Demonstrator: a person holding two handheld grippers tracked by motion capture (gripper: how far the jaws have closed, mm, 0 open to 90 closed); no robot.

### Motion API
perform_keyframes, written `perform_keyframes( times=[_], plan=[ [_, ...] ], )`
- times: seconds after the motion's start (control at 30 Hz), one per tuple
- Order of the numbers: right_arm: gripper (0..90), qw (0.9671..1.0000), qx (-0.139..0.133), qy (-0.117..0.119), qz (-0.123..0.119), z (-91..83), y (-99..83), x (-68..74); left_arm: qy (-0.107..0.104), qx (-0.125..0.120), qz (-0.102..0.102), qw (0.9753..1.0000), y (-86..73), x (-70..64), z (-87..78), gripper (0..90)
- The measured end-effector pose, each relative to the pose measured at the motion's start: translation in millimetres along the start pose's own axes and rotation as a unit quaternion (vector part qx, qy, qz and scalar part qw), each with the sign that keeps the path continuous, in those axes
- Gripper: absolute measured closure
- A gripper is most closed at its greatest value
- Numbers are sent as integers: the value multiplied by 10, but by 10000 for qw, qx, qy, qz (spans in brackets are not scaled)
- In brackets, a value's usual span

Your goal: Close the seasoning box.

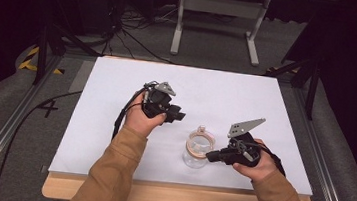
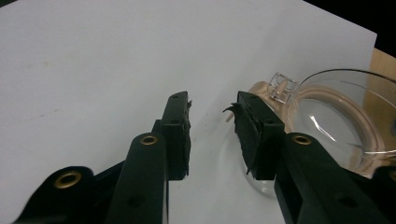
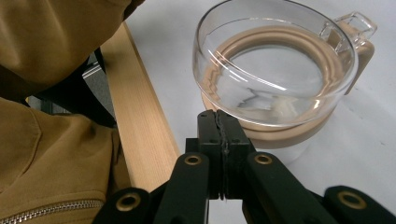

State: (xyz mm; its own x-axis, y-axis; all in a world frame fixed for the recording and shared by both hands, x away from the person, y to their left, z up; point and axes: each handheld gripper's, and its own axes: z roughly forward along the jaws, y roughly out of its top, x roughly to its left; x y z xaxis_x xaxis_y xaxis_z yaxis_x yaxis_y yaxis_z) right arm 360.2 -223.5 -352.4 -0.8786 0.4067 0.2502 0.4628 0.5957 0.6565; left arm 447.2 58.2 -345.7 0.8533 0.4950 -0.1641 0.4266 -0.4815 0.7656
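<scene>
A clear glass dish (image 1: 196, 148) with a tan ring around it and a small clear tab on its rim stands on the white table top (image 1: 113, 124), near the front edge. My right gripper (image 1: 209, 156) sits just right of the dish, jaws pressed together with nothing between them. In the right gripper view its tips (image 3: 218, 116) are right at the glass wall of the dish (image 3: 275, 70); whether they touch it I cannot tell. My left gripper (image 1: 179, 114) is held up left of and beyond the dish, open and empty. The left gripper view shows its jaws (image 2: 212, 105) apart and the dish (image 2: 336, 116) off to the right.
The white top lies on a wooden board whose edge (image 1: 176, 197) shows at the front. A person's tan sleeve (image 3: 51, 42) is close on the left in the right gripper view. Metal rails (image 1: 7, 133) flank the table, and a white frame (image 1: 220, 14) stands beyond it.
</scene>
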Motion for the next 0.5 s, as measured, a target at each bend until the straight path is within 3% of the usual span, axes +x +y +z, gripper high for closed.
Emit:
perform_keyframes(
  times=[0.5],
  plan=[
    [894, 9996, 266, -8, -68, 31, -19, 4, 18, 53, -40, 10000, -11, 14, -22, 644]
  ],
)
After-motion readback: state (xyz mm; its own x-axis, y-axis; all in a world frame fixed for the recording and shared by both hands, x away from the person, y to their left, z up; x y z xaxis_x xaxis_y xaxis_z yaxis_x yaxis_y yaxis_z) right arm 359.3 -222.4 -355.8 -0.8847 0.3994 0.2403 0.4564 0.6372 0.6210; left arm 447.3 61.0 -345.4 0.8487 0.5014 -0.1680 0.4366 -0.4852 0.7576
